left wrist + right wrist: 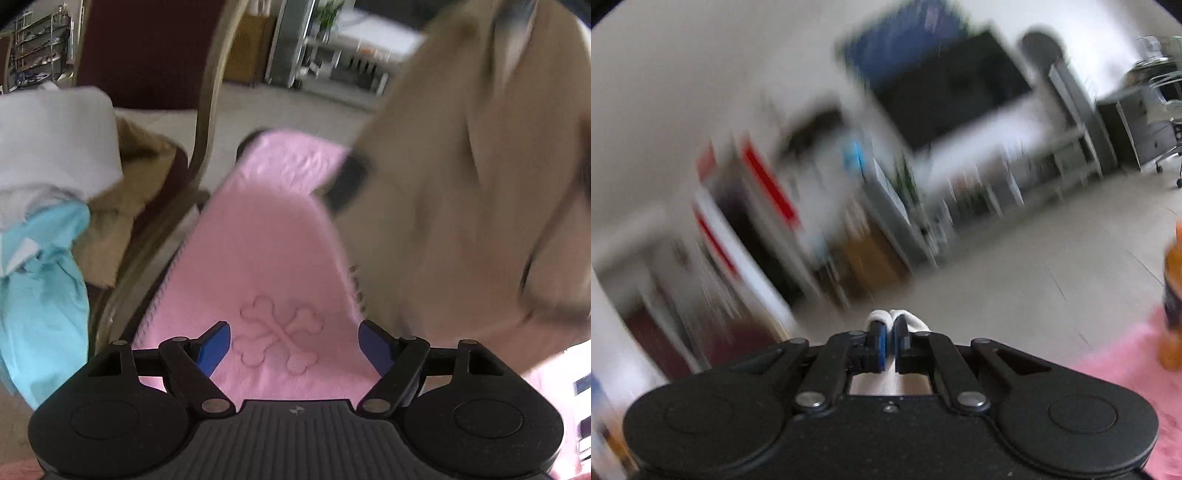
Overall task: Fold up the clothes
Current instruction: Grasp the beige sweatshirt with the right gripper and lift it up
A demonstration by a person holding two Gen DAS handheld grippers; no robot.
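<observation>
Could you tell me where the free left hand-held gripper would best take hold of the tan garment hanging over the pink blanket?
Probably its lower hanging edge. The tan garment droops at the right over the pink blanket, so the open left hand-held gripper could come in from the left and pinch that free edge. Blur hides the hem itself.

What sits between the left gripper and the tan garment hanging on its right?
Nothing visible. The left gripper is open over the pink blanket, and the tan garment hangs just right of it with no object between them.
</observation>
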